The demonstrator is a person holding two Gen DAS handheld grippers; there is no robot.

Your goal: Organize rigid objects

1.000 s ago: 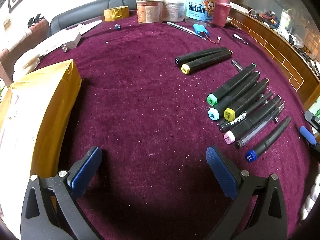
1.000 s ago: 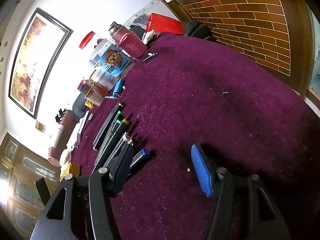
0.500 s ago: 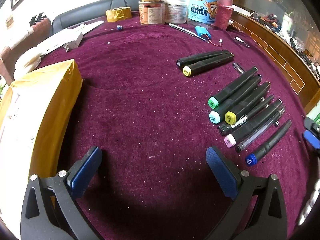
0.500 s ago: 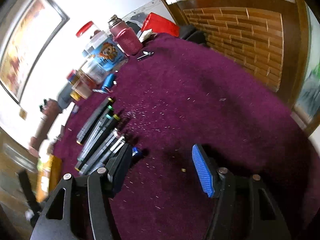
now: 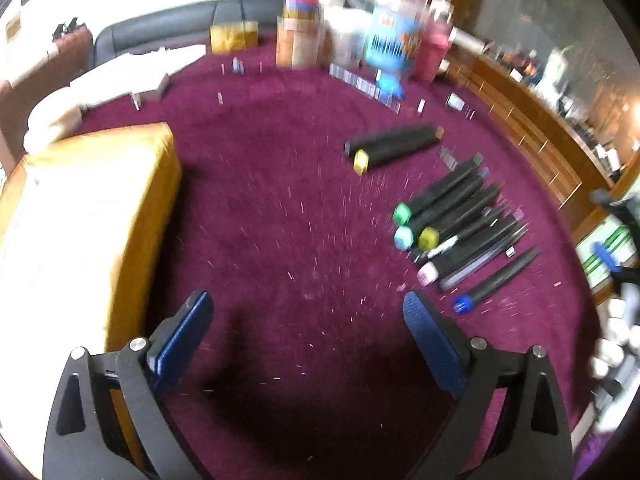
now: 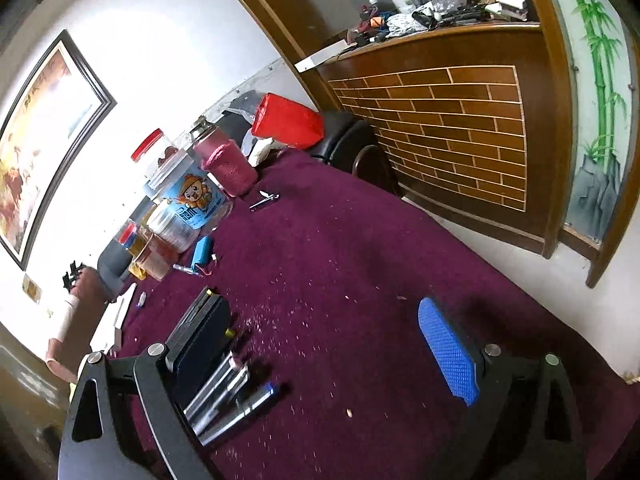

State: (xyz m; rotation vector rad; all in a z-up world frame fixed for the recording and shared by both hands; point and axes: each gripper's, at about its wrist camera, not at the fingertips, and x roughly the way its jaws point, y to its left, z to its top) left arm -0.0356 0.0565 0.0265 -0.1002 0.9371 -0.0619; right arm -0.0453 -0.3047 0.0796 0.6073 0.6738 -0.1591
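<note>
Several black markers and pens lie side by side in a row on the purple cloth, with green, cyan, yellow, pink and blue ends. Two more black markers lie apart behind them. My left gripper is open and empty above bare cloth, left of the row. My right gripper is open and empty; its left finger hides part of the row, and a few pens show beside it. The left wrist view is blurred by motion.
A yellow padded parcel lies at the left. Jars and tubs stand at the far edge, also in the right wrist view. A blue battery pack and nail clippers lie near them. A wooden counter stands beyond the table.
My left gripper has lifted and tilted, so the markers sit lower in view and the image blurs. My right gripper has swung, showing more of the wall and counter.
</note>
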